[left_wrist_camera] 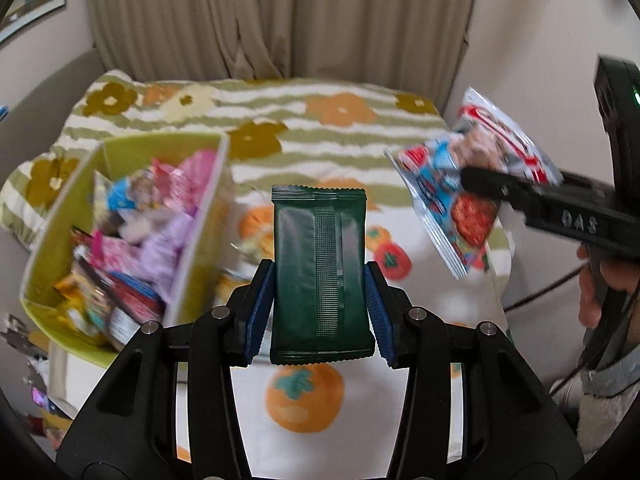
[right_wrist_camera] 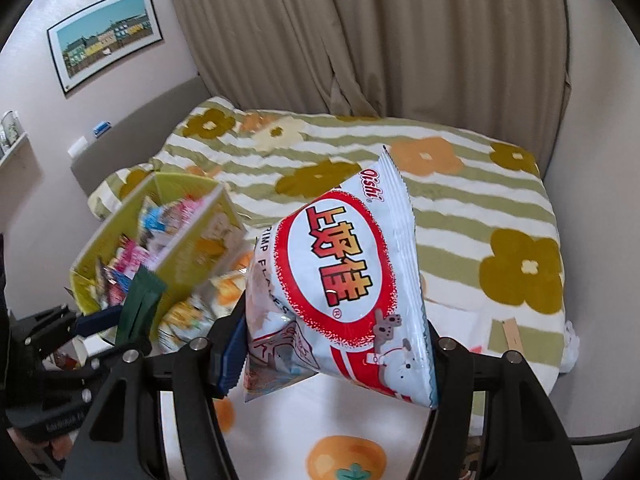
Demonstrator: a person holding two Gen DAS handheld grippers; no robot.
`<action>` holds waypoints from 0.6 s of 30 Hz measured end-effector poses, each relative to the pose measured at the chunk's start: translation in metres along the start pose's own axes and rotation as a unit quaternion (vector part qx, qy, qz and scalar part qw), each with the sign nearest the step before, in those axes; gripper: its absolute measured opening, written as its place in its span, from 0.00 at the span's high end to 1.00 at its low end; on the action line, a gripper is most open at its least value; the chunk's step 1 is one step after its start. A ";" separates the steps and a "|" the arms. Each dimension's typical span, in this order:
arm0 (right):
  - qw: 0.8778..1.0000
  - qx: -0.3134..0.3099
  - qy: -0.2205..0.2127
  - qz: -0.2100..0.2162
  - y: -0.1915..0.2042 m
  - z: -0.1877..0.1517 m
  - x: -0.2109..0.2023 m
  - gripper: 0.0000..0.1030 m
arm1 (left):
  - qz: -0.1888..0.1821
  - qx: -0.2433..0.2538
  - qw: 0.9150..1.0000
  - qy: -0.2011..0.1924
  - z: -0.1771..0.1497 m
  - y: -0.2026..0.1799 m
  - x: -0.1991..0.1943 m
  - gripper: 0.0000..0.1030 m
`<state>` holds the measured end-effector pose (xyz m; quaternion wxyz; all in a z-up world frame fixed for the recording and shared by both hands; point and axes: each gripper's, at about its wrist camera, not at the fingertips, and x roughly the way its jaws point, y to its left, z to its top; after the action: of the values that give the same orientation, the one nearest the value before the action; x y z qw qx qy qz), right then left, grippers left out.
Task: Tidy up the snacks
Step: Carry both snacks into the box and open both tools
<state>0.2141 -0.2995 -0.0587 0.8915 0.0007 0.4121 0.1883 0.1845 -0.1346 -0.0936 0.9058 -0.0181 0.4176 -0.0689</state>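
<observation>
My left gripper [left_wrist_camera: 319, 292] is shut on a dark green snack packet [left_wrist_camera: 319, 276], held upright above the bed; it also shows in the right wrist view [right_wrist_camera: 140, 306]. My right gripper [right_wrist_camera: 332, 344] is shut on a white and red Oishi shrimp flakes bag [right_wrist_camera: 340, 280], seen at the right of the left wrist view [left_wrist_camera: 472, 184]. A lime green box [left_wrist_camera: 200, 240] full of several colourful snack packets [left_wrist_camera: 140, 232] stands on the bed to the left, also in the right wrist view [right_wrist_camera: 192, 248].
A bed with a flowered striped blanket [right_wrist_camera: 460, 200] and a persimmon-print cloth [left_wrist_camera: 304, 400] lies below. More snack packets [right_wrist_camera: 188, 316] lie beside the box. Beige curtains [left_wrist_camera: 280, 20] hang behind. A framed picture [right_wrist_camera: 106, 36] is on the left wall.
</observation>
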 end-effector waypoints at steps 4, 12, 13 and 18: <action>1.000 -0.015 -0.013 0.007 0.028 0.014 -0.005 0.42 | 0.004 -0.021 1.000 -0.023 0.013 0.043 -0.017 0.60; 0.999 -0.015 -0.031 0.020 0.100 0.041 0.009 0.42 | 0.018 -0.022 0.999 -0.031 0.037 0.138 -0.028 0.60; 0.999 -0.012 -0.032 0.023 0.110 0.044 0.013 0.42 | 0.020 -0.022 0.999 -0.030 0.038 0.147 -0.028 0.60; 0.999 -0.004 -0.030 0.026 0.159 0.061 0.040 0.42 | 0.023 -0.019 0.999 -0.013 0.052 0.219 -0.012 0.60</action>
<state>0.2290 -0.1286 -0.0230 0.8982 0.0131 0.3846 0.2126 0.2400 0.0825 -0.0701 0.9118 -0.0271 0.4077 -0.0401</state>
